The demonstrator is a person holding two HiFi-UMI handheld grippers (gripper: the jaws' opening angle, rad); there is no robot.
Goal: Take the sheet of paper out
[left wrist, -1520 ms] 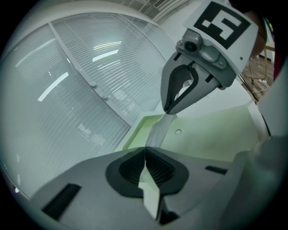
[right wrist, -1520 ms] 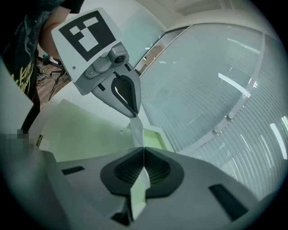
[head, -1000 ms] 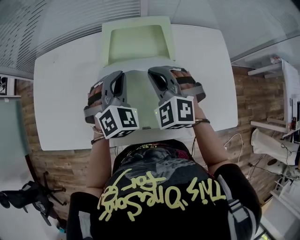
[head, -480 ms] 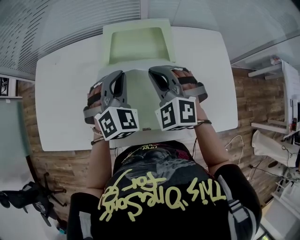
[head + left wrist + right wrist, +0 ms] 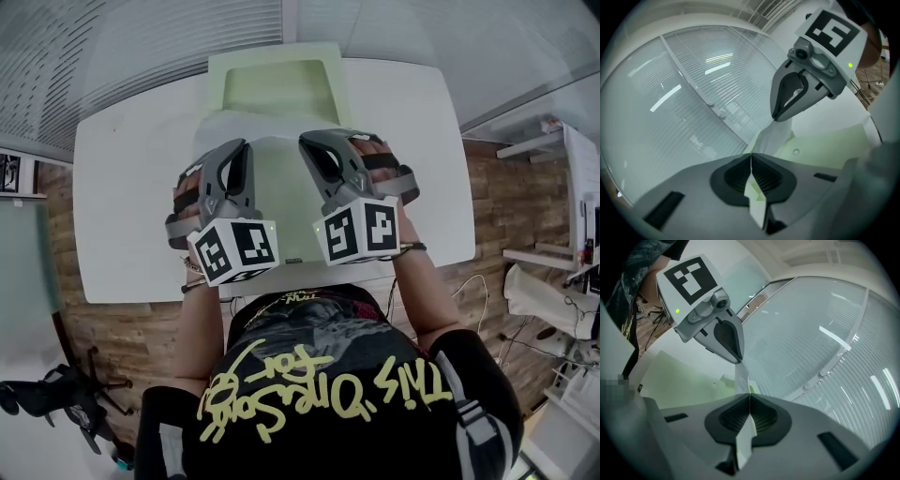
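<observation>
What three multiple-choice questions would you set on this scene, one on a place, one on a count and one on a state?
1. Where does the green folder lie?
A. On the white table
B. In a drawer
C. On a sofa

2. How many grippers hold the sheet of paper?
A. None
B. One
C. Two

3. How do the jaws of the left gripper stand?
A. Wide apart
B. Shut on the sheet
C. Shut on nothing

Key:
1 A: the head view shows the folder flat on the tabletop.
2 C: each gripper view shows paper pinched between the jaws, the right gripper included.
3 B: the left gripper view shows the jaws closed with the paper's edge between them.
</observation>
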